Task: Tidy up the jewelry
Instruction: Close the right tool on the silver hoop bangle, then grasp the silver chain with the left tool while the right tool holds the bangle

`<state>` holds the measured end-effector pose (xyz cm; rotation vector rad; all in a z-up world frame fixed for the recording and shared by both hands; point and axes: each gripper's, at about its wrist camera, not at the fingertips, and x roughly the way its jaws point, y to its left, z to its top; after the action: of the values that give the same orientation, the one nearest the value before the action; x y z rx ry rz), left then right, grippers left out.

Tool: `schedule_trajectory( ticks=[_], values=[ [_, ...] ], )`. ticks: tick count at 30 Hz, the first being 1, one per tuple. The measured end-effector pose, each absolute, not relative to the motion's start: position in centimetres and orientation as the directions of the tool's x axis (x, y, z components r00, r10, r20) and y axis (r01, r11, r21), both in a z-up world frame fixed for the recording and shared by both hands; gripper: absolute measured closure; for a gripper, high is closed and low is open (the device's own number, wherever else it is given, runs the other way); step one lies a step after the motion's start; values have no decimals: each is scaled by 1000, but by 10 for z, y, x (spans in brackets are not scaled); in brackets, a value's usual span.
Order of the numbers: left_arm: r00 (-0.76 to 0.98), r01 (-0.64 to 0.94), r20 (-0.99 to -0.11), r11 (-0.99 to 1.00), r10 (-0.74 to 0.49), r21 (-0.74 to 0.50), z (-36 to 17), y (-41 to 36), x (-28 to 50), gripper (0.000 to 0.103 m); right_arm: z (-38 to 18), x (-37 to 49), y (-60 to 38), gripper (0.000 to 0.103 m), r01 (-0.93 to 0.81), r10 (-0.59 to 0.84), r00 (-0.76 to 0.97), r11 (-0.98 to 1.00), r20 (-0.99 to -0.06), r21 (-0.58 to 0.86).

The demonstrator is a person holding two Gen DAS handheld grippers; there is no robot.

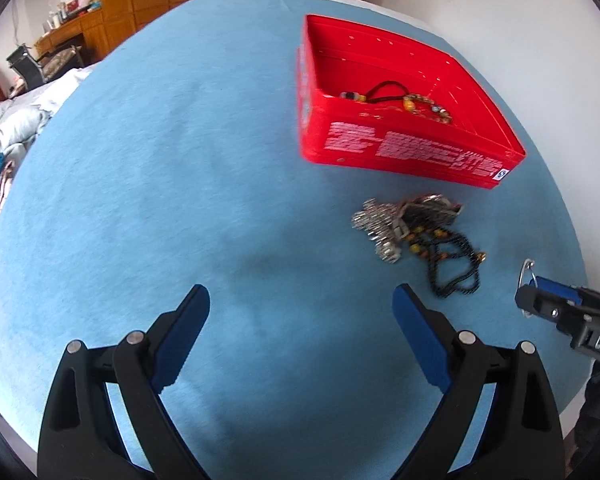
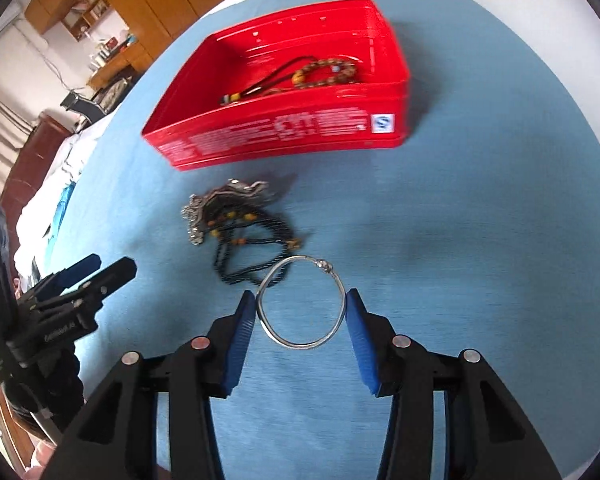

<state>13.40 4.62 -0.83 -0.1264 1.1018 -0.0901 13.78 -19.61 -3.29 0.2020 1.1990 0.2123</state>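
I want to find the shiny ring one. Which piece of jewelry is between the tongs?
The plain silver bangle, held between the right tongs. The black beaded necklace lies on the blue cloth; the brown bead bracelet is inside the red box.

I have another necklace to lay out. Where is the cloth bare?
Bare blue cloth runs wide left of the red box and ahead of the left gripper. It is crowded just below the box, where the jewelry pile lies.

Right tool (image 1: 534,294) body reads "DAS" (cut off); red box (image 2: 284,128) print illegible.
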Motion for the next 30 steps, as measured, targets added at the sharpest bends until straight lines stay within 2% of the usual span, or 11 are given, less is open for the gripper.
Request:
schedule_trajectory(
  ticks=[5,9,14,27,28,30],
  values=[
    [427,-24,-889,981,-164,-192,-8,39,161,13,-36,140,-205,57,-54,272,349,961,-897,270],
    [413,-32,-895,980,-168,-199,-12,31,178,27,-40,142,-213,57,-50,272,345,961,-898,272],
    [385,-29,-908,982,-164,-189,-23,32,189,38,-45,146,-220,57,-44,276,338,960,-900,278],
    [369,82,-923,993,-109,-84,-36,-6,211,42,-51,155,-220,57,-52,290,324,956,-901,289],
    [370,87,-923,993,-104,-77,-37,-9,212,44,-51,156,-219,57,-52,290,323,956,-901,289],
    [372,99,-922,992,-106,-74,-37,-14,212,56,-52,156,-219,57,-52,291,321,956,-901,290]
  ],
)
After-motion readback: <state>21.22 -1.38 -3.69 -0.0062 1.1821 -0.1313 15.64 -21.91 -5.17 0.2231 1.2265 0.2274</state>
